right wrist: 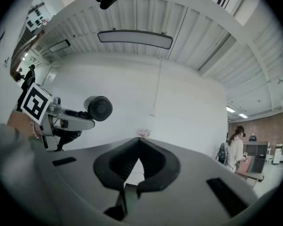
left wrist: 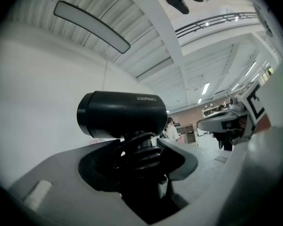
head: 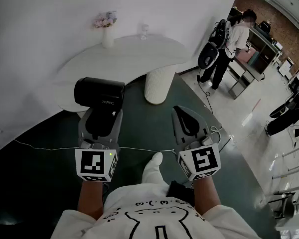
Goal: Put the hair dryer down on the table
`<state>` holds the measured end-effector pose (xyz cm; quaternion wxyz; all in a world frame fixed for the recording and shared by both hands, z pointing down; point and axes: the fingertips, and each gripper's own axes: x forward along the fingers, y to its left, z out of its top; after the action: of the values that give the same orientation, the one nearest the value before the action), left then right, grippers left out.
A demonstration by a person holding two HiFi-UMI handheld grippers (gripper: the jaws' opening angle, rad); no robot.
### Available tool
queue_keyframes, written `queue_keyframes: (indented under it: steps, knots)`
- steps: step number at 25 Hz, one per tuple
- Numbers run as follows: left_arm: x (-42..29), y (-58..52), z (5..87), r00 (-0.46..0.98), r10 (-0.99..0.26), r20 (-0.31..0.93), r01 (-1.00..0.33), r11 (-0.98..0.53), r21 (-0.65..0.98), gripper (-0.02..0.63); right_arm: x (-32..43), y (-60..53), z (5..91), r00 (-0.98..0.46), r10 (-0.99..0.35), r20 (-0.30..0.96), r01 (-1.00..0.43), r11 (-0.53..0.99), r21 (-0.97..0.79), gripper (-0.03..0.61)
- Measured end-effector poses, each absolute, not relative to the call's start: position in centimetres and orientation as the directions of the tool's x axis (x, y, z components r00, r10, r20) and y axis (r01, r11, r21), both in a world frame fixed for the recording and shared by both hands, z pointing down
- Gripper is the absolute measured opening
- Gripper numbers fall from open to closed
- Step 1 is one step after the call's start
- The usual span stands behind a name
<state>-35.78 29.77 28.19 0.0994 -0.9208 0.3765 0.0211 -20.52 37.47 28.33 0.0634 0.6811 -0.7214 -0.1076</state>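
A black hair dryer (head: 99,93) with its barrel lying crosswise is held up in front of the white table (head: 134,54). My left gripper (head: 100,115) is shut on its handle. In the left gripper view the barrel (left wrist: 121,114) stands above the jaws and the ribbed handle (left wrist: 142,153) sits clamped between the pads. My right gripper (head: 182,110) hovers to the right at about the same height, shut with nothing in it; in its own view the right gripper (right wrist: 138,141) has its tips touching. The hair dryer (right wrist: 98,108) shows there at the left.
The curved table stands on a ribbed white pedestal (head: 158,85) and carries a vase of flowers (head: 107,30) and a small glass (head: 144,32) near the wall. A thin cable (head: 45,146) crosses the dark floor. A person (head: 233,41) stands by shelving at the far right.
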Motion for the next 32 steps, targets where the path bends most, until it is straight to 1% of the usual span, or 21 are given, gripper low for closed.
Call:
queue_keyframes:
  steps: [5,9,17,23,32]
  knots:
    - [-33.9,29.4,28.6,0.736,-0.669,-0.098,-0.675,-0.718,-0.171,0.241,-18.6,37.5,29.6,-0.019,-0.999,-0.035,-0.975,0.011,0.220,0.002]
    - [-31.3,28.2,29.0,0.757,-0.650,-0.071,-0.652,-0.740,-0.166,0.241,-16.5,36.5,30.4,0.012,-1.000,-0.010,-0.967,-0.015,0.254,0.002]
    - [-26.8,23.8,29.7,0.778,-0.626,-0.049,-0.624,-0.763,-0.168,0.241,-11.7,32.9,31.4,0.081,-0.997,0.013,-0.975,-0.077,0.208,0.002]
    - [-22.7,19.0,28.9,0.778,-0.626,-0.049,-0.624,-0.761,-0.177,0.241,-7.4,27.8,30.9,0.078,-0.997,0.007,-0.978,-0.075,0.196,0.002]
    - [-16.6,10.3,28.2,0.729,-0.683,-0.035,-0.679,-0.717,-0.155,0.241,-0.7,18.6,30.2,0.018,-1.000,0.017,-0.981,-0.014,0.192,0.002]
